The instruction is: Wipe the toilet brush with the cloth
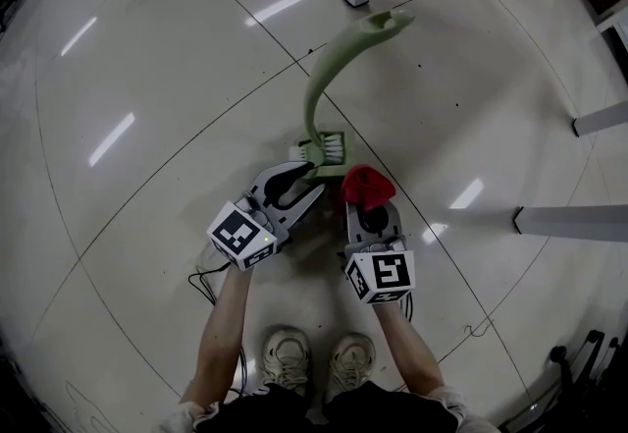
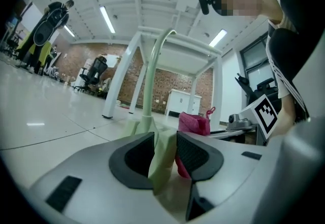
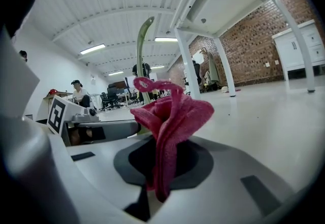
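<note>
Green plastic brush (image 1: 312,97) looks light and stiff; left gripper (image 1: 310,178) clamps its base, a sound hold; right gripper (image 1: 369,209) pinches the soft red cloth (image 1: 366,184) just beside the brush.

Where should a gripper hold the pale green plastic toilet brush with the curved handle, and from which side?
Grip the toilet brush low, just above its bristle head, coming in level from the person's side. The head rests on the floor and the handle arches up and away, leaving it free for wiping.

right gripper (image 3: 161,167) clamped on bunched red cloth (image 3: 172,116), green brush handle (image 3: 141,50) behind
</note>
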Tool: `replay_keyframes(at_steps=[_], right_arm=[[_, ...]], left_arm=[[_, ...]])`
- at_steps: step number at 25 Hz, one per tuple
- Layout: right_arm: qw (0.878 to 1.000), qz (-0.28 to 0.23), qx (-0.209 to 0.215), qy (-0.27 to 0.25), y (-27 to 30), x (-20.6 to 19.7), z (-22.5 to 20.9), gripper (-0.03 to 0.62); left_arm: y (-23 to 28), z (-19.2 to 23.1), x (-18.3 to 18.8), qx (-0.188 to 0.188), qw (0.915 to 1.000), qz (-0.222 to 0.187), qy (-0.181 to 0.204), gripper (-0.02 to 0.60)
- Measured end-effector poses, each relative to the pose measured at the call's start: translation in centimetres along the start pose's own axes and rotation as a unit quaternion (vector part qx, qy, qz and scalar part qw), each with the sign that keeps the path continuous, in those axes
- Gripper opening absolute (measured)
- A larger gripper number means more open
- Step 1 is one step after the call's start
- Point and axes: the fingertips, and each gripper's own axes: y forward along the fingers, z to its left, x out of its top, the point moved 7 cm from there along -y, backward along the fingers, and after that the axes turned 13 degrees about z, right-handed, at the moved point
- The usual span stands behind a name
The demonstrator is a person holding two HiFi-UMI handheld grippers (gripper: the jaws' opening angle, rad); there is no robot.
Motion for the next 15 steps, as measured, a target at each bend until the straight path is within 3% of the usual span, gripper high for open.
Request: replay_keyframes(at_steps=[9,15], right_arm=[[1.0,0.002,0.013,-0.01,0.6,0.4,-1.3,0.031],[0.999,0.007,0.011,-0.051,2.1,1.3,-1.7,0.031]], left_arm=[[1.3,-1.7,0.3,-0.019,0.9994,0.021,0.022,0.115],[0.6,-2.9,0.4,0.006,0.999,0.045,0.002,0.133]])
